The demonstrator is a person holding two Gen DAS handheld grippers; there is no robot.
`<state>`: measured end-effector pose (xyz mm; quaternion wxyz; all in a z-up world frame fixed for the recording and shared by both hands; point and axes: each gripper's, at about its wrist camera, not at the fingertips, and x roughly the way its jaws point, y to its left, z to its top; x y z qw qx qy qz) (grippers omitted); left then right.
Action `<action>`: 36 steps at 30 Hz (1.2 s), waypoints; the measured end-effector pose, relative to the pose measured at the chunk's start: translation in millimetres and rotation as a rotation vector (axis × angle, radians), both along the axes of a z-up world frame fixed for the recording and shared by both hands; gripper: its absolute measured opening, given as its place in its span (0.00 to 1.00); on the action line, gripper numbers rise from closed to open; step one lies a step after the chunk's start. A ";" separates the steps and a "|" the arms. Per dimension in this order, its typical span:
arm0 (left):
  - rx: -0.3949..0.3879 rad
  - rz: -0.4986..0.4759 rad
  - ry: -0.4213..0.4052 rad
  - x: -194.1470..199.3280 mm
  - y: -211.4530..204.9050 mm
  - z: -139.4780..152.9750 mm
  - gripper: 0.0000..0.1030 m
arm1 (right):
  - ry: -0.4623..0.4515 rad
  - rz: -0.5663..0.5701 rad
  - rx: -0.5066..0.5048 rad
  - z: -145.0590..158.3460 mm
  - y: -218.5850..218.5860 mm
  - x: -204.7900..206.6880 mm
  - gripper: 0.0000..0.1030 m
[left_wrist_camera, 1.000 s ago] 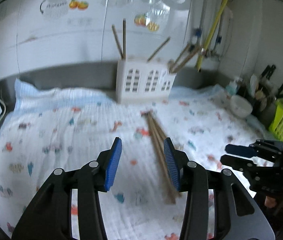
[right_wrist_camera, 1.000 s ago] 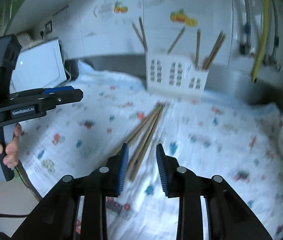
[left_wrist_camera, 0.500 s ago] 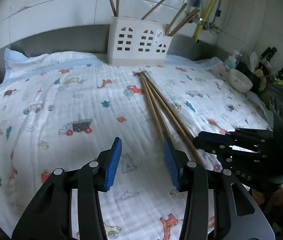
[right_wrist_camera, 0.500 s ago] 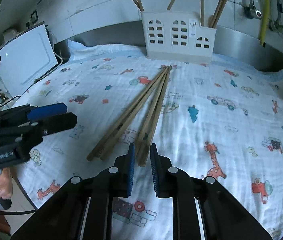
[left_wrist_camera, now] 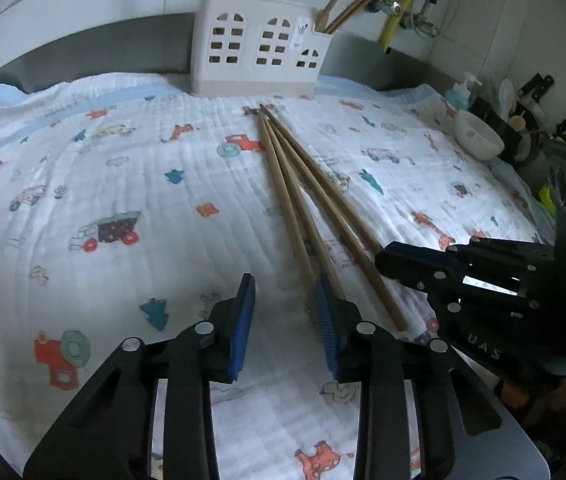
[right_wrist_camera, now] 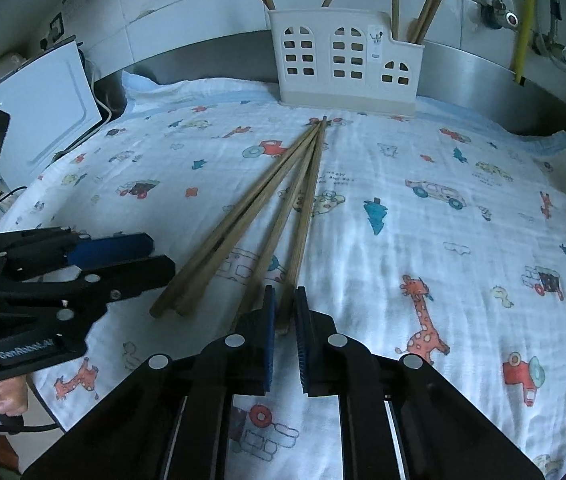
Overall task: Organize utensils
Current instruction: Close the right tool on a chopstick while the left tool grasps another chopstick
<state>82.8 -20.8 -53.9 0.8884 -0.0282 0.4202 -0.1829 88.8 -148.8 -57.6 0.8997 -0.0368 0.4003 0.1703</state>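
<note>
the desk's printed cloth [right_wrist_camera: 443, 240] has loose chopsticks [right_wrist_camera: 275, 184] fanned out in front of the white holder [right_wrist_camera: 343, 68], right view shows the right tongs [right_wrist_camera: 283, 312] pinched onto one chopstick's near end, while left view shows the left tongs [left_wrist_camera: 285, 312] closing on nothing.

We see dim, bluish daylight on the cloth [left_wrist_camera: 131, 184], soft shadows beneath the chopsticks [right_wrist_camera: 267, 208], faint glare on the wall tiles [right_wrist_camera: 187, 12] toward twelve o'clock, and dark, bowed fisheye corners.
</note>
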 end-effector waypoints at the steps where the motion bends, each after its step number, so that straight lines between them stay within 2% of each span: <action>1: 0.002 0.000 0.002 0.6 -1.1 -1.3 0.30 | 0.000 0.002 0.002 0.2 -1.2 0.1 0.08; 14: 0.013 -0.010 0.017 9.0 -9.1 -2.9 0.27 | -0.008 -0.043 -0.018 1.6 -20.4 -1.1 0.07; 17: 0.037 -0.003 0.016 12.3 -13.2 -3.4 0.27 | -0.008 -0.053 -0.012 2.2 -28.7 -1.8 0.07; 19: 0.069 0.009 0.011 15.3 -16.0 -3.7 0.19 | -0.010 -0.056 -0.010 3.1 -31.3 -2.3 0.07; 23: 0.116 0.038 0.003 22.3 -14.8 -3.3 0.14 | -0.011 -0.054 0.003 3.1 -31.2 -2.3 0.07; 27: 0.076 0.047 0.019 24.5 -10.6 -3.6 0.14 | -0.006 -0.056 0.020 0.0 -30.5 1.2 0.07; 32: 0.079 0.036 0.013 23.0 -11.6 -5.0 0.14 | -0.008 -0.051 0.025 0.0 -30.4 2.9 0.07; 33: 0.080 0.036 0.012 22.9 -11.4 -4.8 0.13 | -0.008 -0.050 0.027 0.1 -30.8 2.9 0.07; 34: 0.093 0.044 0.009 23.2 -11.5 -4.6 0.07 | -0.008 -0.050 0.031 0.6 -31.3 2.4 0.07; 36: 0.081 0.056 0.012 24.8 -8.4 -4.6 0.06 | -0.011 -0.050 0.038 2.5 -32.2 1.1 0.07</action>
